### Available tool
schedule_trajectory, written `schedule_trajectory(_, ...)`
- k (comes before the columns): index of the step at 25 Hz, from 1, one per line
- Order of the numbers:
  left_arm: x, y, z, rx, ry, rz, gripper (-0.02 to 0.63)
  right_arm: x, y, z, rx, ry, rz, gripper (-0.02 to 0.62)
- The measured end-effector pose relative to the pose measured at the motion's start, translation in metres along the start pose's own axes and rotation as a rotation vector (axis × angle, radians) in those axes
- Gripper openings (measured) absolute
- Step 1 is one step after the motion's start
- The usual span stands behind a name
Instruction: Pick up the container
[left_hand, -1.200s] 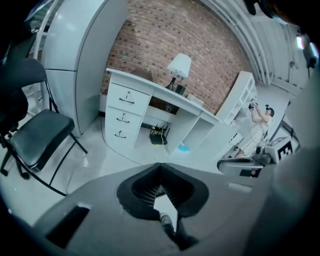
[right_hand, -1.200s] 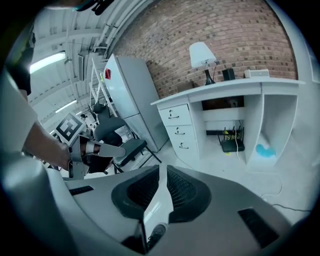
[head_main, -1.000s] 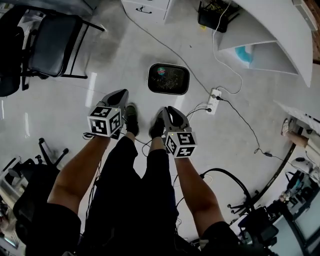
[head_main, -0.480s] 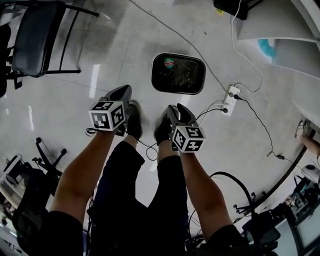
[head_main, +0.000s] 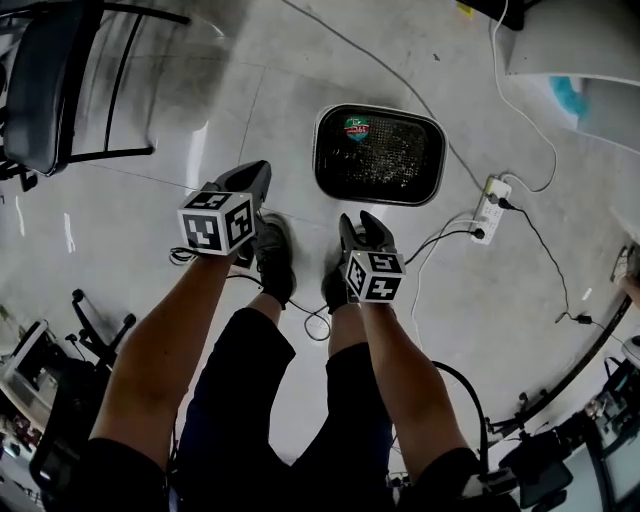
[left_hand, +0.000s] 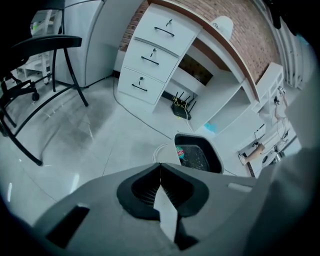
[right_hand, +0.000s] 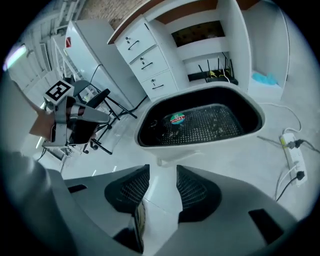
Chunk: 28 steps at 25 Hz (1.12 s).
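1. The container (head_main: 400, 165) stands on the floor just ahead of the person's feet, mouth up. It is closer to the right tongs (head_main: 360, 222) than to the left tongs (head_main: 255, 172).
2. The right tongs (right_hand: 162, 170) are opening. Only bare floor shows in the gap, and the pads touch nothing.
3. The left tongs (left_hand: 161, 172) are pressed together and empty, hanging above the floor well apart from the container (left_hand: 215, 152).
4. We judge the step in hand to be the reach for the near rim. The right tongs should finish spreading before going down.
5. Seen from the right gripper, the white near wall (right_hand: 200, 145) lies straight ahead. We would bring one pad inside the dark basin and one outside, so the wall sits between them before closing.
6. We would bite near the middle of that side, since a hold toward a corner would probably let the container swing.
7. In the head view the long axis runs left to right across the person's front, its right end a little lower in the picture, so a long side faces the tongs.
8. A round red and green sticker (head_main: 357, 128) sits inside at the far left. The dark floor looks speckled, perhaps mesh or crumbs; we cannot tell.
9. A power strip (head_main: 488, 205) and its cable lie near the right end, so we would lift straight up.
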<state>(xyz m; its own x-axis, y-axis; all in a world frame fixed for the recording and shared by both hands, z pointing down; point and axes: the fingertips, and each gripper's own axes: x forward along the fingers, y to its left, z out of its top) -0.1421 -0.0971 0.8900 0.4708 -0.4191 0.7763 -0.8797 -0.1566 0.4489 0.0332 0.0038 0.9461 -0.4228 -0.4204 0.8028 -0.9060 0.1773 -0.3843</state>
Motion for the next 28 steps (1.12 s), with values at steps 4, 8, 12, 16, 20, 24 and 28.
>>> schedule_trajectory(4,0.019,0.015,-0.016,0.016,0.029,0.006,0.011,0.036,-0.011,-0.015,0.083,0.013,0.006,0.140)
schedule_trajectory(8,0.025,0.024,-0.022,0.037,0.028,-0.002,0.011,0.055,-0.022,-0.017,0.105,-0.002,-0.014,0.144)
schedule_trajectory(12,0.031,0.029,-0.021,0.045,0.016,0.000,0.010,0.063,-0.030,-0.009,0.119,-0.037,-0.025,0.156)
schedule_trajectory(16,0.042,0.023,-0.021,0.065,0.013,-0.005,0.011,0.068,-0.030,-0.003,0.124,-0.063,-0.015,0.158)
schedule_trajectory(20,0.052,0.017,-0.022,0.016,-0.004,-0.006,0.011,0.068,-0.027,-0.004,0.159,-0.103,0.006,0.149)
schedule_trajectory(24,0.060,0.007,-0.023,0.030,0.002,-0.027,0.011,0.069,-0.026,-0.002,0.156,-0.118,0.013,0.140)
schedule_trajectory(28,0.061,0.003,-0.022,0.041,0.003,-0.052,0.011,0.065,-0.017,0.014,0.167,-0.164,0.071,0.127)
